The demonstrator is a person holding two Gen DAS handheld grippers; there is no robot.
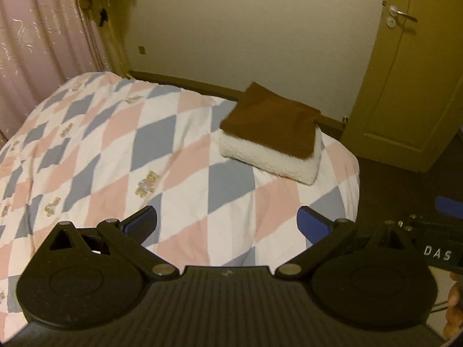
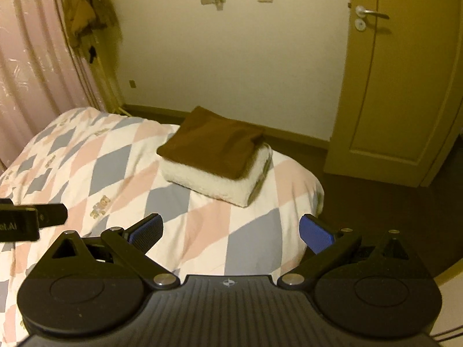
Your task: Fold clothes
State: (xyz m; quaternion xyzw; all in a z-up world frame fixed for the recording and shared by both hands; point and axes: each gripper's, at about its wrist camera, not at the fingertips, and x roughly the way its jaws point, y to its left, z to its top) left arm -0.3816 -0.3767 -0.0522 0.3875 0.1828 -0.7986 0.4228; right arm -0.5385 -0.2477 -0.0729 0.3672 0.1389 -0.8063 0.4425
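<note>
- L gripper [image 1: 227,221] + R gripper [image 2: 231,230]: jaws apart, holding nothing.
- Brown folded garment [image 1: 270,121] stacked on white fleece [image 1: 277,163], 1 o'clock, near bed [image 1: 162,156] far edge.
- Quilt bare at 10–12.

Dim yellow light, fisheye-warped edges.

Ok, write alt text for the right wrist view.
A folded brown garment sits on a folded white fleece near the far corner of a bed with a diamond-patterned cover. The open right claw, empty, hovers in the foreground; a closed door stands behind.
</note>
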